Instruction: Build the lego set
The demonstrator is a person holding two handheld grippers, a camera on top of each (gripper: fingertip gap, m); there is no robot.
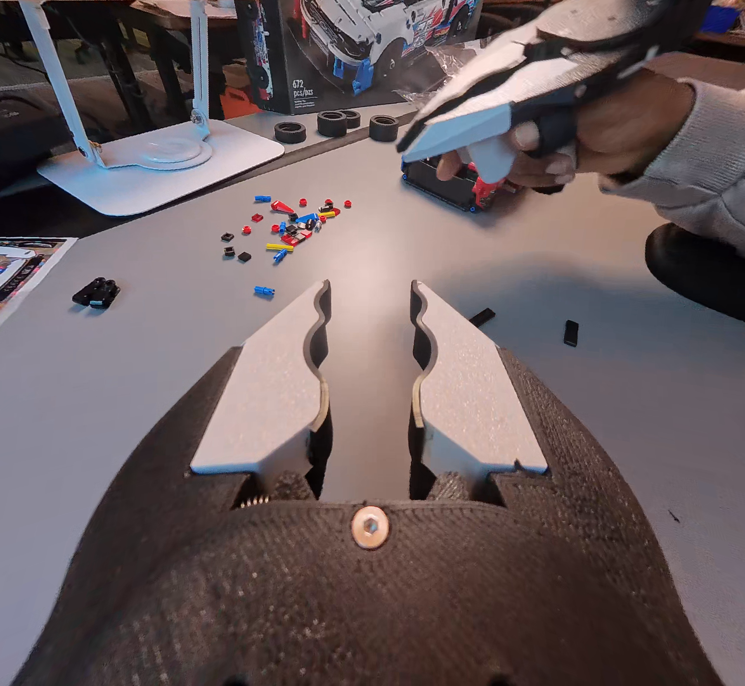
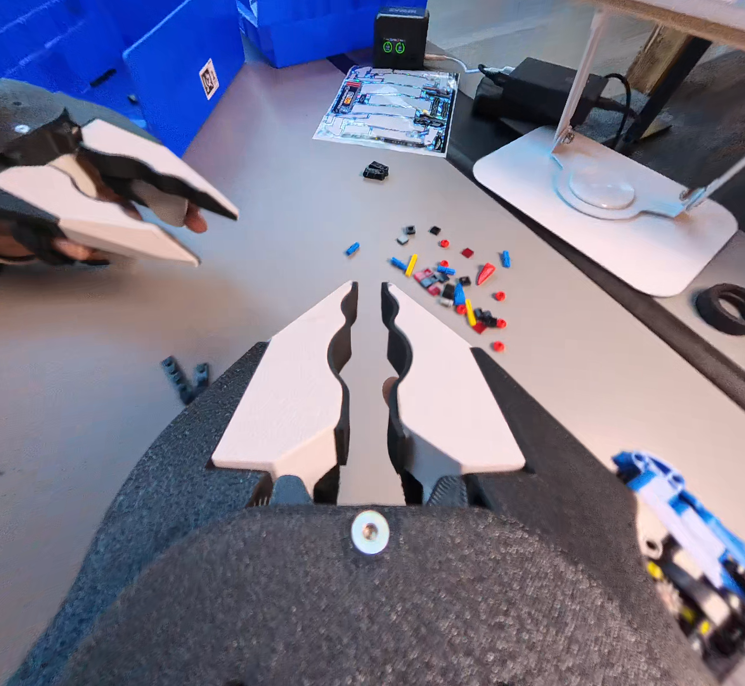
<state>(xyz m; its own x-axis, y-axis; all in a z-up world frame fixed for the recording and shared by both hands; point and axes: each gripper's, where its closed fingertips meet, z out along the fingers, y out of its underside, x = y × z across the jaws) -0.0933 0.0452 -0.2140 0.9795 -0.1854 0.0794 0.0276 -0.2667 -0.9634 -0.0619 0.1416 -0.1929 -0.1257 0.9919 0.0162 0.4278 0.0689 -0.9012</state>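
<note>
Both grippers hover empty above a grey table (image 1: 403, 404). Left gripper (image 1: 370, 283) has its fingers spread wide apart, nothing between them. Right gripper (image 2: 369, 284) has its fingers slightly parted, gripping nothing. A scatter of small loose lego pieces (image 1: 291, 225) in red, blue, yellow and black lies ahead of the left gripper and just right of the right gripper's tips. The partly built lego car (image 1: 451, 187) sits under the right gripper. 4 black tyres (image 1: 331, 123) stand beyond, near the set's box (image 1: 363, 30).

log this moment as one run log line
left hand-held gripper: open, empty, above table | right hand-held gripper: open, empty | loose lego pieces: scattered, untouched | partly built car: on table
</note>
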